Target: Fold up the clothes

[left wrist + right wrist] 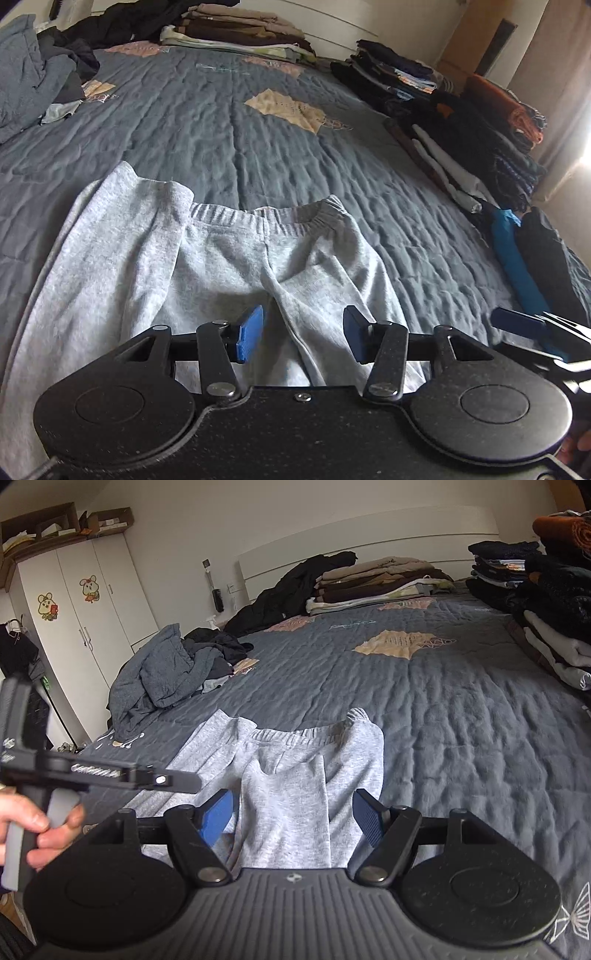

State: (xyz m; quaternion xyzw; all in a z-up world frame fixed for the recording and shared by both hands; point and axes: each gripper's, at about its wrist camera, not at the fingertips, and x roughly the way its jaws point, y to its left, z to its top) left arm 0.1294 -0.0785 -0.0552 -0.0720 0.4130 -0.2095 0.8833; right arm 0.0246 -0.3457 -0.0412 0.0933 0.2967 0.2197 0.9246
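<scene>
Both tongs, left (303, 334) and right (293, 818), gape wide above grey pants (207, 258). Clothes piles (461, 122) ring the bed (258, 140). The pants' legs are cut off.

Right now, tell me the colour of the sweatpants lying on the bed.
Light heather grey sweatpants, with a ribbed elastic waistband; clearest in the right wrist view.

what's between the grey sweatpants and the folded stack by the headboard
Only bare quilt lies between the grey sweatpants and the folded stack; the right wrist view shows this best.
</scene>
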